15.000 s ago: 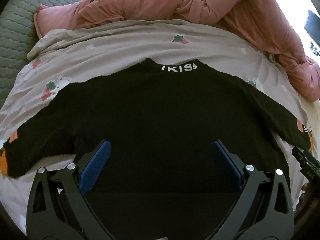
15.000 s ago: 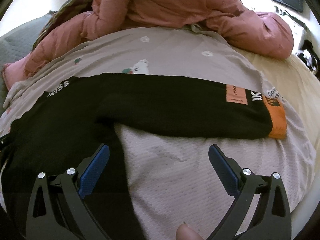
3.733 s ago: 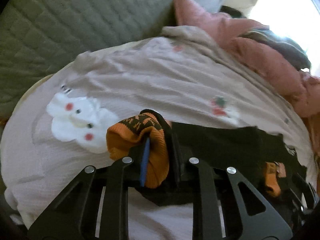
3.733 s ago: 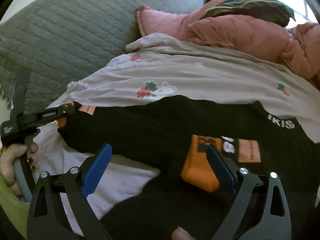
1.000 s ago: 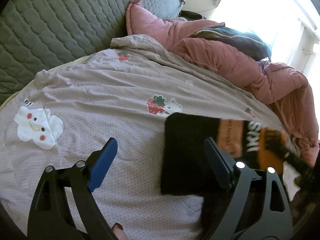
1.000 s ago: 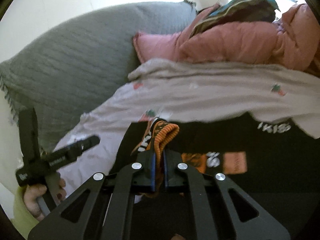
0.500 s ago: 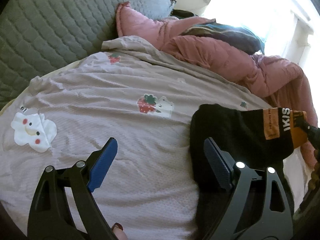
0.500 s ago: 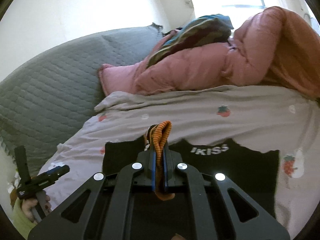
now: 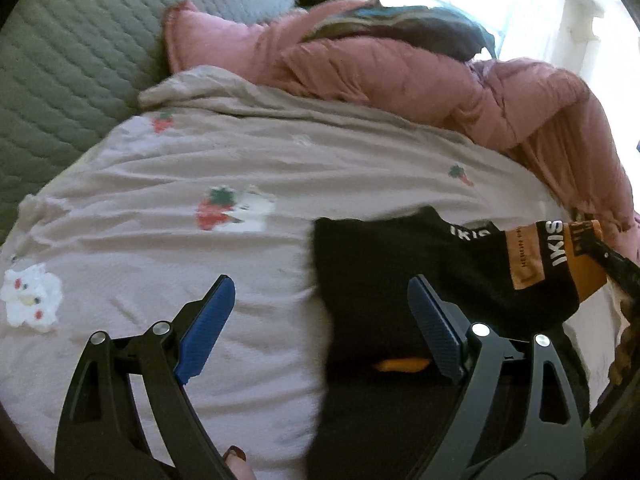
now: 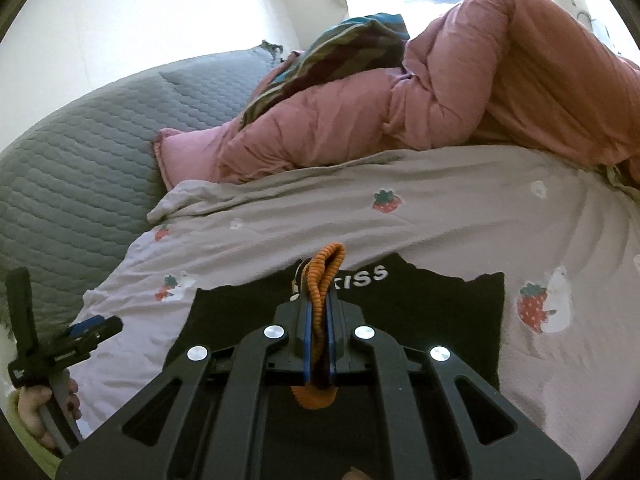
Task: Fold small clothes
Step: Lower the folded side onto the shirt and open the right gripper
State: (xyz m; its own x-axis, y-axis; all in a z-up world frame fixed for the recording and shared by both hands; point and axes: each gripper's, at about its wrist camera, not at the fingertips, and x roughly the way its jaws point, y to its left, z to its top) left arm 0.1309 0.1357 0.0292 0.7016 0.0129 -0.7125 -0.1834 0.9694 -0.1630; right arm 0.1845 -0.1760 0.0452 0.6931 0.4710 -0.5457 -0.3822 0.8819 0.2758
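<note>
Orange cuff (image 10: 323,270) is getting pinched tight by the right gripper (image 10: 318,344); left gripper (image 9: 320,328) is hanging wide open, empty. Lay it flat across the black top (image 9: 384,264), I'd say.

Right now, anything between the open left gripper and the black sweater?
Nothing visible. The left gripper hangs open over the bedsheet, and the black sweater already lies by its right finger. The right gripper is shut on the orange cuff.
</note>
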